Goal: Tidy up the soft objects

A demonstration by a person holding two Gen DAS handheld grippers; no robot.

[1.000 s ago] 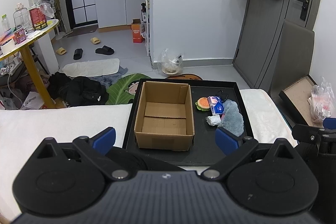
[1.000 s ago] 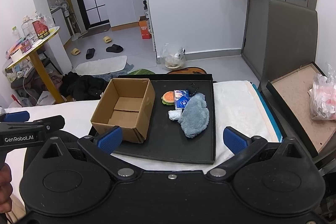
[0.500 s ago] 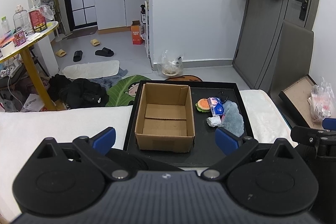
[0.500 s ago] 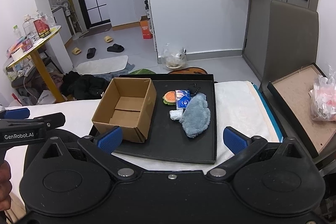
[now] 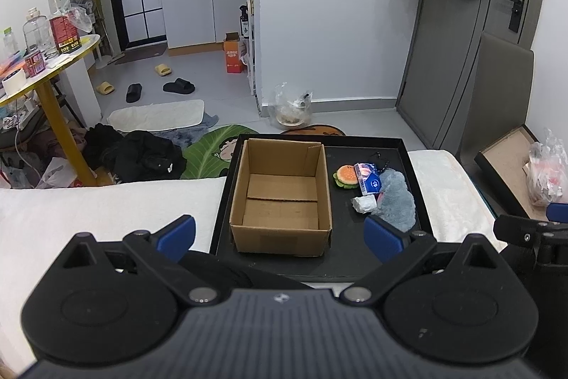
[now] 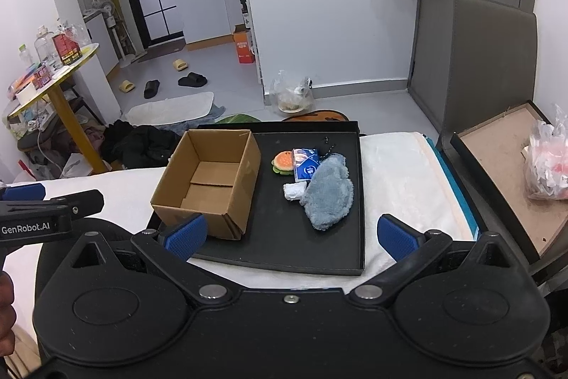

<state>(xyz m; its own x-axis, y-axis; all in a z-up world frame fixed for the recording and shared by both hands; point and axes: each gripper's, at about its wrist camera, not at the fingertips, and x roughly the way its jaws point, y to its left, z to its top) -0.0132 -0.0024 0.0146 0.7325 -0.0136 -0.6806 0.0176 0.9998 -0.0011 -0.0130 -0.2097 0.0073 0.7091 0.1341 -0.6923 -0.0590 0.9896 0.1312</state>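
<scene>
An open, empty cardboard box [image 5: 282, 198] [image 6: 209, 182] stands on the left of a black tray [image 5: 358, 247] [image 6: 284, 251]. To its right lie a plush burger [image 5: 346, 176] [image 6: 283, 161], a blue tissue pack [image 5: 369, 178] [image 6: 305, 164], a small white wad [image 5: 364, 203] [image 6: 294, 190] and a grey-blue fluffy cloth [image 5: 396, 199] [image 6: 328, 192]. My left gripper [image 5: 280, 235] is open and empty, short of the box. My right gripper [image 6: 291, 233] is open and empty, over the tray's near edge.
The tray rests on a white bed cover [image 5: 88, 212] [image 6: 394, 158]. A brown-lined lid and plastic bag [image 6: 546, 158] lie at the right. Beyond the bed are dark clothes [image 5: 138, 155], a yellow table [image 5: 46, 59] and slippers on the floor.
Both grippers have crept slightly forward toward the tray; the box and objects look a little nearer. Nothing was grasped or moved.
</scene>
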